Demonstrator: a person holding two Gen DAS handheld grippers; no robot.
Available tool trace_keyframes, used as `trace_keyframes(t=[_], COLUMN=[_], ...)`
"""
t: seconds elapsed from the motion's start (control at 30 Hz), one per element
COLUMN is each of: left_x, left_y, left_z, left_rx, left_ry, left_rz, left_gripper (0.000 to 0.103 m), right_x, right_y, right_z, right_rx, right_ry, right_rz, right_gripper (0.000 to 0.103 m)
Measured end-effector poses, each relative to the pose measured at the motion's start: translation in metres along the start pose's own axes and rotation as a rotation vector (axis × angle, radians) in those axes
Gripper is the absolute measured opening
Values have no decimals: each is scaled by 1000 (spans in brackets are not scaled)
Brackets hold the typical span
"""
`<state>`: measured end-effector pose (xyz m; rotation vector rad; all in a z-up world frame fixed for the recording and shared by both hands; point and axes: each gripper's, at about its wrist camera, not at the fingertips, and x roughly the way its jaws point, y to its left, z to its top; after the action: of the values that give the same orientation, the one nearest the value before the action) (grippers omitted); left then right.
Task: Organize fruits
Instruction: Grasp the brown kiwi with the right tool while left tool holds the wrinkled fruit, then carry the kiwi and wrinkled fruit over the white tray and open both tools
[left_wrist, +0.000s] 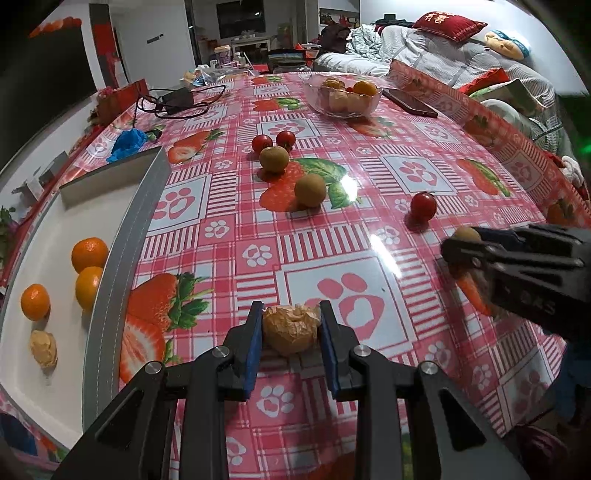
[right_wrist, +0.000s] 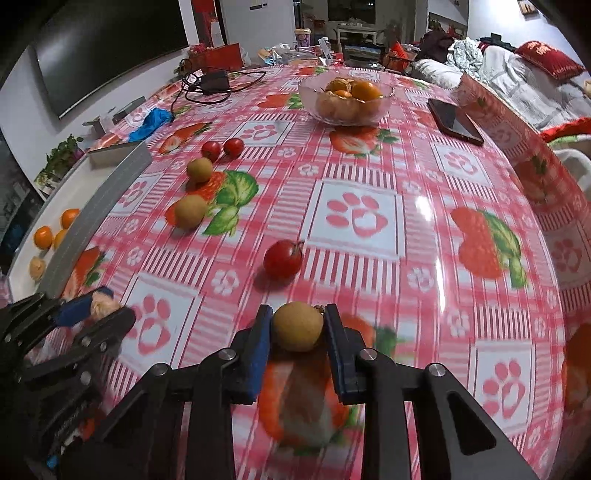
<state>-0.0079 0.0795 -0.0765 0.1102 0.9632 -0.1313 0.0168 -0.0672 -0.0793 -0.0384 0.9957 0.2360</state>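
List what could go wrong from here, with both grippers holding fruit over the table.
1. The right gripper pinches a smooth round brown fruit only near its fingertips, so it might squirt out and roll along the glossy tablecloth.
2. The left gripper clamps a wrinkled, soft-looking fruit, so squeezing may crush it.
3. The tray has a raised wall, so a low carry could knock fruit against it.

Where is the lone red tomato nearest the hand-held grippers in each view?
Left wrist view: lone tomato, right of centre, above the right hand-held gripper.
Right wrist view: tomato, centre, just above the gripped brown fruit.
Shared landmark: glass bowl of oranges.
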Motion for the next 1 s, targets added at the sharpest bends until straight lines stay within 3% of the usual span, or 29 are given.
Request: trace_keyframes(t=[0.37, 1.0], left_x=[-14, -16], left_y=[-2, 0], left_z=[-22, -23], left_rx=[2, 0], left_ry=[-16, -17], left_rz=[-17, -27], left_gripper=[31, 31], right_x=[-31, -31], right_y=[-4, 0], right_z=[-44, -46], right_rx=[64, 55], right_ry=[2, -1], right_rz=[37, 9], right_gripper=[30, 30])
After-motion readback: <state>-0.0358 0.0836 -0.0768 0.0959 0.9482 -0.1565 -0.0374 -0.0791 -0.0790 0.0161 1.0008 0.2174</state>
